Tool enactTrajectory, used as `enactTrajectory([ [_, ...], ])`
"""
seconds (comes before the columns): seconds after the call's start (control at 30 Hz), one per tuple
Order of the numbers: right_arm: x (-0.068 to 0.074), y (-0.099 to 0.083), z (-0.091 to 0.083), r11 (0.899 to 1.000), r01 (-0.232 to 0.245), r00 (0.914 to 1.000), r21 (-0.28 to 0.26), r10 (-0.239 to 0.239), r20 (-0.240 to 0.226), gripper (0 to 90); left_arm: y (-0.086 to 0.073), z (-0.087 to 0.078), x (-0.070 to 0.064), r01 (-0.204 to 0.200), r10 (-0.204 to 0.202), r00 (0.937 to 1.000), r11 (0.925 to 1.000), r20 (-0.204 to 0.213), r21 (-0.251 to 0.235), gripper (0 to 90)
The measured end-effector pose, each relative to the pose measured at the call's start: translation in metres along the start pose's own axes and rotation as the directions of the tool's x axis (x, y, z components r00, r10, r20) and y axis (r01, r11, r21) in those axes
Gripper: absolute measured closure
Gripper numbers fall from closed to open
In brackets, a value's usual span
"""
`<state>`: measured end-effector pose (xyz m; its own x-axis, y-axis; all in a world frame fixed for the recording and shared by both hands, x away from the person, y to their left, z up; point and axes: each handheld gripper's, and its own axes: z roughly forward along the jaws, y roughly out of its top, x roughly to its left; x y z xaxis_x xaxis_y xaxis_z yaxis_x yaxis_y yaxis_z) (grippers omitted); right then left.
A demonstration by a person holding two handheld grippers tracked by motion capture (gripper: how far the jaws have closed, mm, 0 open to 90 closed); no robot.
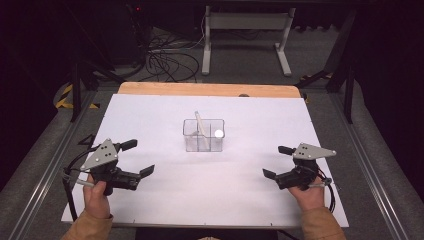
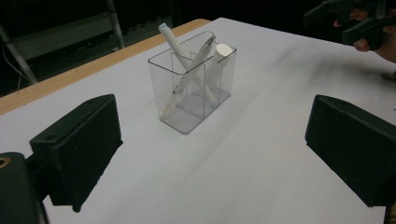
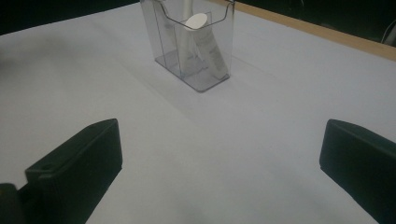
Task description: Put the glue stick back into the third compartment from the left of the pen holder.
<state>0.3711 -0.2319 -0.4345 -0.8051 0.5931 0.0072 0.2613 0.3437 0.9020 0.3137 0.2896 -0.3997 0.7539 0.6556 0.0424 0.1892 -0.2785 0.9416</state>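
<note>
Clear organizer (image 1: 203, 135) seen mid-table, white tubes (image 2: 187, 60) leaned inside; judged light, rigid, slippery; best gripped at rim. Left gripper (image 1: 136, 158), right gripper (image 1: 278, 161): jaws held wide, nothing gripped.

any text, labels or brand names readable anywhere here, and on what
None can be read.
The white tube in the clear holder has faint grey print in the right gripper view, too blurred to read.
The other white items in the holder, the white mat and both tools, left and right, show no lettering.
</note>
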Motion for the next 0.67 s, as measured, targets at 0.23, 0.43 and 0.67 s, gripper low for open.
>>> enactTrajectory([
  [0.23, 0.0014, 0.0008, 0.0010, 1.000, 0.015, 0.9999, -0.011, -0.015, -0.003, 0.0, -0.0007, 0.0003, 0.0005, 0.006, -0.006, 1.0000, 1.0000, 0.005, 0.003, 4.0],
  [0.43, 0.0030, 0.0016, 0.0022, 1.000, 0.021, 0.9998, -0.017, -0.021, -0.007, 0.0, -0.0003, 0.0001, 0.0004, 0.005, -0.005, 1.0000, 1.0000, 0.004, 0.001, 4.0],
  [0.67, 0.0035, 0.0022, 0.0014, 0.999, 0.026, 0.9996, -0.025, -0.026, -0.012, 0.0, -0.0005, 0.0003, 0.0009, 0.002, -0.002, 1.0000, 1.0000, 0.002, 0.007, 4.0],
])
